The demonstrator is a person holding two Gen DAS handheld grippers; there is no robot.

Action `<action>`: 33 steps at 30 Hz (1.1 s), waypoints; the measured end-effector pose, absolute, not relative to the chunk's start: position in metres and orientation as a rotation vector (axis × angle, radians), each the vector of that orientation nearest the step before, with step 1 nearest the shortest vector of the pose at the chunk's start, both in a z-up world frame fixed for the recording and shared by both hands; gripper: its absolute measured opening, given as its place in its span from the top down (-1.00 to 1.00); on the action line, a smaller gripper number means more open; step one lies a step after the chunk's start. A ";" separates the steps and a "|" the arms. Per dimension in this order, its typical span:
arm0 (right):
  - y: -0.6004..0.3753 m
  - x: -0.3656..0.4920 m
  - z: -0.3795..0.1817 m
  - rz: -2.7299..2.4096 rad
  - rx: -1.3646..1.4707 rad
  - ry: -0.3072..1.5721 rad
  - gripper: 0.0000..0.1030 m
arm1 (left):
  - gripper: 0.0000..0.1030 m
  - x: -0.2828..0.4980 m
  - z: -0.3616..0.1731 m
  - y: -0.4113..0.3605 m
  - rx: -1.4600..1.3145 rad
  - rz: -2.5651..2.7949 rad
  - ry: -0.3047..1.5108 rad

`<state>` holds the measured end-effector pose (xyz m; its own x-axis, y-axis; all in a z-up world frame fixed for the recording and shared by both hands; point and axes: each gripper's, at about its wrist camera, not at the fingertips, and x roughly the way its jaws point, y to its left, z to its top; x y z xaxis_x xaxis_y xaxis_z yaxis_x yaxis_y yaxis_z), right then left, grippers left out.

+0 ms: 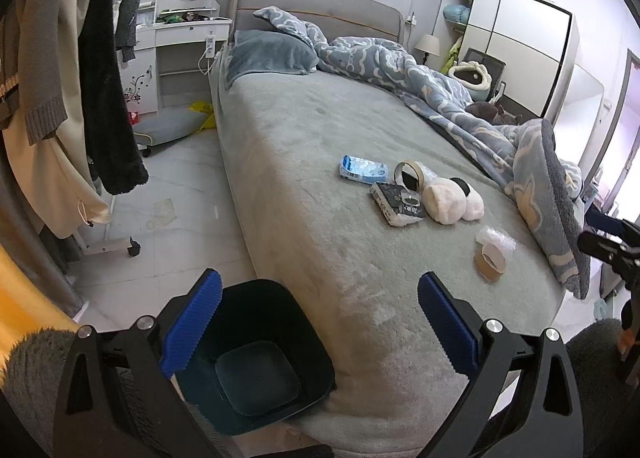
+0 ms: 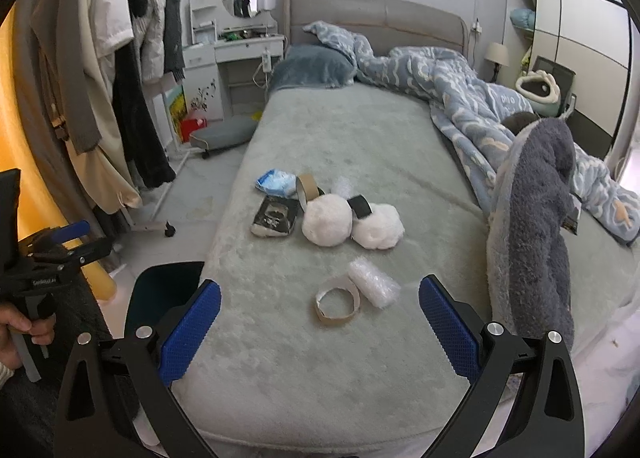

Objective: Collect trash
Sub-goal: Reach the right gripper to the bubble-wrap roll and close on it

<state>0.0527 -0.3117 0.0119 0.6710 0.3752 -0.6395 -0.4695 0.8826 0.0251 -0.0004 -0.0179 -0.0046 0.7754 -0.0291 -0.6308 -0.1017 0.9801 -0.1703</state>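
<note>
Hovering spread wide, the right gripper faces a cardboard ring; left gripper, also released, probably waits above the bin.

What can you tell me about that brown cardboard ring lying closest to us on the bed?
The cardboard ring looks like an empty tape core: thin brown card with a torn whitish inner edge. It lies tilted on the grey-green bedspread, hollow and open, against a small bubble wrap roll. Nothing grips it.
</note>
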 end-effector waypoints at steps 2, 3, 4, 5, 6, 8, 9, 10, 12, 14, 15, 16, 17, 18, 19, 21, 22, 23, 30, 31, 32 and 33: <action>-0.310 0.060 0.006 0.490 -0.123 0.707 -0.94 | -0.94 0.001 -0.006 -0.021 -0.194 0.028 0.690; -0.309 0.063 0.002 0.492 -0.119 0.719 -0.94 | -0.94 0.002 -0.007 -0.022 -0.188 0.023 0.692; -0.308 0.068 -0.003 0.487 -0.117 0.737 -0.94 | -0.94 0.003 -0.008 -0.024 -0.183 0.017 0.695; -0.307 0.075 -0.010 0.474 -0.112 0.764 -0.94 | -0.94 0.004 -0.009 -0.027 -0.175 0.010 0.699; -0.307 0.080 -0.014 0.464 -0.108 0.782 -0.94 | -0.94 0.005 -0.010 -0.031 -0.164 0.004 0.704; -0.309 0.093 -0.023 0.431 -0.083 0.817 -0.94 | -0.94 0.007 -0.012 -0.041 -0.136 -0.010 0.710; -0.313 0.101 -0.028 0.406 -0.053 0.835 -0.94 | -0.94 0.008 -0.013 -0.044 -0.124 -0.017 0.711; -0.317 0.108 -0.033 0.391 -0.022 0.849 -0.94 | -0.94 0.009 -0.014 -0.050 -0.105 -0.027 0.711; -0.322 0.121 -0.042 0.373 0.019 0.877 -0.94 | -0.94 0.012 -0.016 -0.060 -0.081 -0.048 0.712; -0.323 0.132 -0.051 0.357 0.014 0.902 -0.94 | -0.94 0.014 -0.018 -0.071 -0.064 -0.086 0.713; -0.323 0.135 -0.052 0.354 0.018 0.905 -0.94 | -0.94 0.016 -0.020 -0.077 -0.051 -0.100 0.714; -0.324 0.140 -0.054 0.352 0.035 0.913 -0.94 | -0.94 0.017 -0.020 -0.081 -0.039 -0.108 0.713; -0.324 0.143 -0.054 0.350 0.055 0.917 -0.94 | -0.94 0.017 -0.022 -0.088 -0.020 -0.126 0.710; -0.327 0.148 -0.055 0.347 0.092 0.923 -0.94 | -0.94 0.018 -0.023 -0.092 -0.011 -0.135 0.708; -0.329 0.153 -0.055 0.340 0.126 0.927 -0.94 | -0.94 0.019 -0.025 -0.097 -0.001 -0.148 0.706; -0.333 0.164 -0.057 0.320 0.188 0.938 -0.94 | -0.94 0.021 -0.027 -0.105 0.008 -0.171 0.708; -0.335 0.168 -0.060 0.308 0.216 0.948 -0.94 | -0.94 0.021 -0.028 -0.109 0.010 -0.185 0.709; -0.339 0.173 -0.065 0.286 0.245 0.961 -0.94 | -0.94 0.022 -0.030 -0.113 0.018 -0.201 0.710; -0.347 0.180 -0.084 0.266 0.378 1.020 -0.93 | -0.94 0.030 -0.037 -0.134 0.059 -0.269 0.709; -0.345 0.180 -0.085 0.273 0.387 1.026 -0.90 | -0.93 0.033 -0.039 -0.138 0.064 -0.280 0.710; -0.344 0.181 -0.086 0.279 0.393 1.033 -0.85 | -0.93 0.036 -0.040 -0.140 0.063 -0.287 0.711; -0.342 0.183 -0.087 0.280 0.394 1.046 -0.82 | -0.93 0.040 -0.040 -0.143 0.058 -0.303 0.717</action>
<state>0.1829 -0.3416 -0.0875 0.4761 0.4060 -0.7801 -0.0380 0.8957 0.4430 0.0402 -0.1428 -0.0405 0.7122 -0.2538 -0.6545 0.2934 0.9546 -0.0509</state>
